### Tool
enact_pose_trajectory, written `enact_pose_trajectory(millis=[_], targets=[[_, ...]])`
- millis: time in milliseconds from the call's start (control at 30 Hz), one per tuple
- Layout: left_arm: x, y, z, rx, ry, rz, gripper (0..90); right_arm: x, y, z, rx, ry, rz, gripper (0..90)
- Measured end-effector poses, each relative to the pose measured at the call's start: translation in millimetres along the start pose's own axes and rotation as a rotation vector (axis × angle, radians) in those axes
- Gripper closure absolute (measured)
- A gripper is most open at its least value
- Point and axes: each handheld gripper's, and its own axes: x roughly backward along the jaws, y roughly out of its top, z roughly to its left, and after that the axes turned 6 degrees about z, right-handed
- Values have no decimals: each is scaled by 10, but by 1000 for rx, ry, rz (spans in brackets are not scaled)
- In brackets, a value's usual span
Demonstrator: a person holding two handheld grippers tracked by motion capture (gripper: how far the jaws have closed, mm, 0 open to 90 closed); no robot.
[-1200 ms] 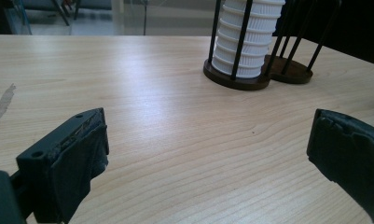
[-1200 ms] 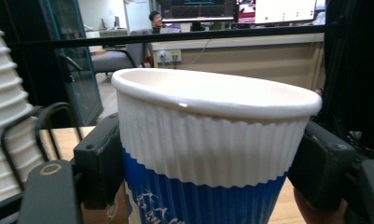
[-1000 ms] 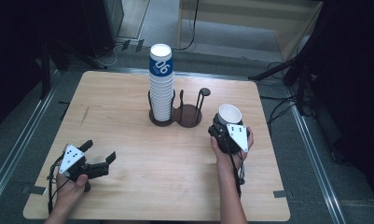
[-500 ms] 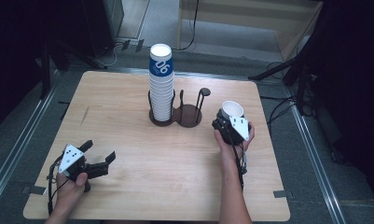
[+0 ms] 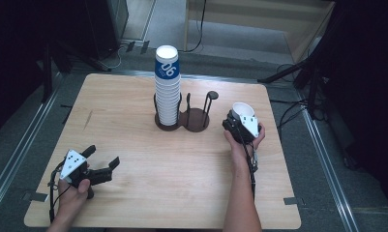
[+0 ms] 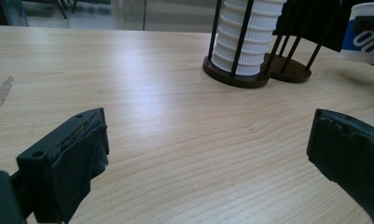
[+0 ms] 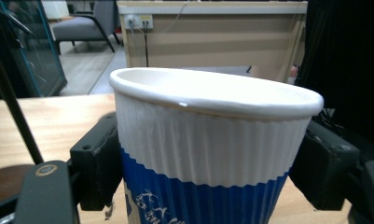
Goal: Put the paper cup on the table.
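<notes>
Plenty of bare worktop [image 5: 133, 125] across the middle and left, right up to the rounded edges. Left gripper [image 5: 103, 166] low near the front-left corner, jaws wide apart, nothing between. Right gripper [image 5: 236, 126] near the right edge, jaws just easing apart but still snug on an empty paper cup [image 7: 208, 154]. Two-ring holder [image 5: 189, 121] mid-worktop: tall cup stack [image 5: 167, 87] in the left ring.
</notes>
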Motion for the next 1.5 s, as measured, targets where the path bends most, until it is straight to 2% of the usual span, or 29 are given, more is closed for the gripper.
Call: enact_pose_trajectory(millis=[100,367,467,633,767,833,1200,1333,1367,1433,1500], targets=[[0,0,0,3,-3,0,0,-19,-42,-3,1,-17,7,199],[2,-1,3,4,-4,0,0,-41,-94,27,4,-20,34,194],[1,-1,4,6,-4,-1,0,-47,-110,26,20,-24,42,194],[3,-2,1,9,-9,3,0,-30,-128,-7,6,-15,58,193],[2,-2,-3,10,-9,4,0,-17,-150,-19,21,-5,63,192],[4,-3,1,12,-9,3,0,0,-154,-46,8,0,65,190],[4,-3,-1,11,-9,4,0,95,-201,-107,17,21,94,158],[5,-3,-2,12,-9,3,0,135,-192,-124,19,39,102,124],[4,-3,-2,13,-9,3,0,149,-184,-129,19,46,101,104],[3,-3,-3,16,-9,0,0,196,-152,-150,1,79,104,8],[5,-4,-1,14,-10,0,0,244,-141,-152,2,96,106,0]])
